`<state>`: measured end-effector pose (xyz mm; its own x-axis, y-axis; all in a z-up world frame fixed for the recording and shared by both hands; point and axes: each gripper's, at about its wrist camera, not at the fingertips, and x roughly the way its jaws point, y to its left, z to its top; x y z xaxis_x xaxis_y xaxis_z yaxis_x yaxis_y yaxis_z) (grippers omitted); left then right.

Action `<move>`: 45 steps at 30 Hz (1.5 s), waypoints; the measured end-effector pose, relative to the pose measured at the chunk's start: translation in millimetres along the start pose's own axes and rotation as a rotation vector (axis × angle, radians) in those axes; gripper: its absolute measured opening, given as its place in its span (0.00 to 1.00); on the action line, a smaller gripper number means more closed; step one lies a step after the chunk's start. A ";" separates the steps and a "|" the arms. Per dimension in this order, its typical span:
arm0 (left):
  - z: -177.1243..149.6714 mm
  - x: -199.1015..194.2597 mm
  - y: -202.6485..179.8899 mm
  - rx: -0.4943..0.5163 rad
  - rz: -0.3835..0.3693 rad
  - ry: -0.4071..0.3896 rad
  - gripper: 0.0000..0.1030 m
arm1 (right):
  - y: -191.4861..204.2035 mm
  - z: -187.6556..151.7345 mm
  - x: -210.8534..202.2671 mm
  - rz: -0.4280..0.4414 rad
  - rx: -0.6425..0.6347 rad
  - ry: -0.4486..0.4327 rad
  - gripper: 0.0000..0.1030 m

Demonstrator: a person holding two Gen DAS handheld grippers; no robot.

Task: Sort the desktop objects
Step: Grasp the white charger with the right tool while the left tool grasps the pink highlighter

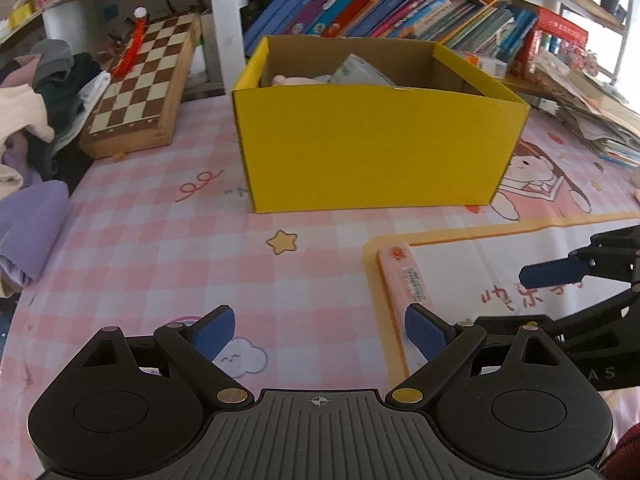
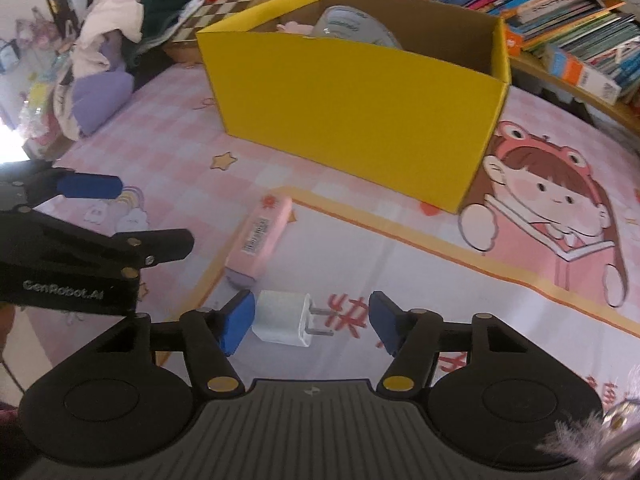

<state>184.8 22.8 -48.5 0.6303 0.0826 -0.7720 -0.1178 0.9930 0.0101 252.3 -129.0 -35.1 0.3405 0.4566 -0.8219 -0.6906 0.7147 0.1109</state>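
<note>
A white plug charger [image 2: 280,320] lies on the cartoon table mat [image 2: 400,264], prongs pointing right. My right gripper [image 2: 312,314] is open around it: the left pad sits against the charger's body, and the right pad stands clear of the prongs. A pink oblong case [image 2: 260,236] with a barcode label lies just beyond. In the left wrist view the same case [image 1: 406,280] is ahead of my left gripper's right finger. The left gripper [image 1: 320,320] is wide open and holds nothing. The yellow cardboard box [image 1: 376,148] stands behind, with a pale packet [image 1: 360,72] and a pink item inside.
A wooden chessboard [image 1: 140,80] leans at the back left beside a heap of clothes [image 1: 32,120]. Rows of books [image 1: 380,8] fill the shelf behind the box. A stack of papers [image 1: 592,112] sits at the right. Something fluffy [image 2: 580,440] shows at the lower right.
</note>
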 end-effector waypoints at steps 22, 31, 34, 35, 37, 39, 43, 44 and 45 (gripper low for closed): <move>15.8 19.6 -29.1 0.053 -0.068 0.018 0.91 | -24.8 -4.3 -0.7 -0.046 0.024 0.032 0.35; 20.5 41.4 -46.8 0.087 -0.126 0.060 0.88 | -47.0 -12.2 -11.7 -0.094 0.079 0.023 0.35; 20.9 46.7 -50.6 0.096 -0.131 0.070 0.83 | -51.2 -13.3 -12.5 -0.098 0.092 0.022 0.35; 21.0 48.4 -51.5 0.097 -0.132 0.073 0.80 | -52.0 -13.4 -12.9 -0.098 0.094 0.022 0.35; 21.1 51.8 -52.2 0.093 -0.135 0.082 0.76 | -53.6 -13.7 -13.5 -0.098 0.097 0.021 0.35; 21.2 53.8 -50.6 0.077 -0.142 0.088 0.69 | -54.0 -13.8 -13.9 -0.099 0.097 0.021 0.35; 21.8 54.6 -49.1 0.068 -0.137 0.081 0.59 | -54.0 -14.7 -13.8 -0.102 0.102 0.025 0.35; 21.6 54.5 -49.6 0.072 -0.135 0.078 0.57 | -54.3 -15.1 -13.8 -0.102 0.104 0.025 0.35; 21.5 54.2 -50.0 0.076 -0.134 0.077 0.57 | -54.4 -15.5 -13.9 -0.103 0.106 0.026 0.35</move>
<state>241.3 -20.6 -77.2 0.5753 -0.0549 -0.8161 0.0236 0.9984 -0.0505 275.3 -182.5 -38.4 0.3888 0.3649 -0.8460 -0.5807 0.8099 0.0825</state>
